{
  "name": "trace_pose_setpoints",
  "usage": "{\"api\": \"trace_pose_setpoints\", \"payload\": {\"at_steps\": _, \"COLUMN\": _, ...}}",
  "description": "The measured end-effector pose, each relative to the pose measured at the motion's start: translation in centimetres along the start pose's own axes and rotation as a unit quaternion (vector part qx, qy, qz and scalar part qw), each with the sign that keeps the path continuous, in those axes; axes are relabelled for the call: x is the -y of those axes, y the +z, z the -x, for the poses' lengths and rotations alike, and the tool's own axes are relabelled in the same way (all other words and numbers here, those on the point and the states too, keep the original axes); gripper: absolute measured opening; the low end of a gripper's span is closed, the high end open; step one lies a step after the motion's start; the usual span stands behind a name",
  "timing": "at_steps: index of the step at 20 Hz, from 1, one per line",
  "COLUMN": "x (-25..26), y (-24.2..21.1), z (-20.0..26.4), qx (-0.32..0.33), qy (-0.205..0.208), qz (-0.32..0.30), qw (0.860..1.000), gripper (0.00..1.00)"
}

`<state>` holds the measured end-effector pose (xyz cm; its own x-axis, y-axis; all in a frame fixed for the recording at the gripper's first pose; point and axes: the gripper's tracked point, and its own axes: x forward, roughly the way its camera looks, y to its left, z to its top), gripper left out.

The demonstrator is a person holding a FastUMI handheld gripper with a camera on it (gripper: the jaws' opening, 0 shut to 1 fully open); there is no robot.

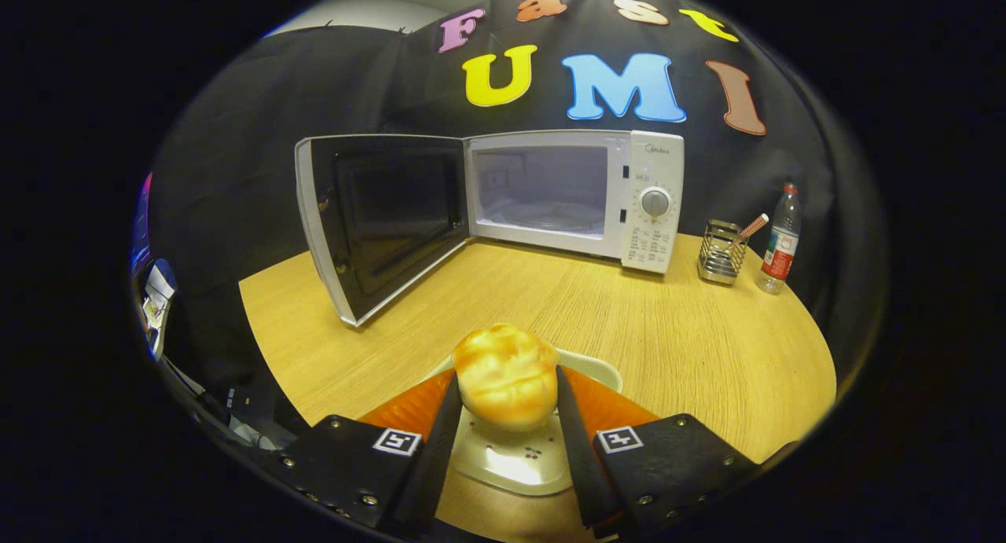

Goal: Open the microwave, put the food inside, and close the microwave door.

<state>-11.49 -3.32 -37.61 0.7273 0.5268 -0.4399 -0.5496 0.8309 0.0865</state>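
Gripping bun (505,376) between tongs (503,390) — seemingly above plate (515,458).

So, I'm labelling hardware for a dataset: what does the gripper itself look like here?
The gripper has two long flat fingers mounted on black blocky carriers studded with small metal screws. Each carrier bears a square black-and-white fiducial marker on top.

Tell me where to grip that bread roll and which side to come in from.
Grip the bread roll across its rounded middle, one finger on each flank, coming in level from the near side of the plate. The gripper already has it so: both fingers press on the roll's sides. It bulges widest there, and looks soft, so probably squeeze lightly.
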Motion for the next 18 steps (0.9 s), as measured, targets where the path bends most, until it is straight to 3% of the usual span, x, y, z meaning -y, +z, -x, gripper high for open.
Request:
{"api": "trace_pose_setpoints", "payload": {"at_steps": 8, "x": -2.7, "y": 10.5, "z": -4.6, "qx": 0.052, "qy": 0.019, "qz": -0.014, "qw": 0.998, "gripper": 0.67}}
{"api": "trace_pose_setpoints", "payload": {"at_steps": 15, "x": -1.5, "y": 17.3, "z": -10.3, "qx": 0.093, "qy": -0.02, "qz": -0.03, "qw": 0.995, "gripper": 0.67}}
{"api": "trace_pose_setpoints", "payload": {"at_steps": 18, "x": -0.8, "y": 18.5, "z": -12.7, "qx": 0.098, "qy": -0.039, "qz": -0.065, "qw": 0.992, "gripper": 0.67}}
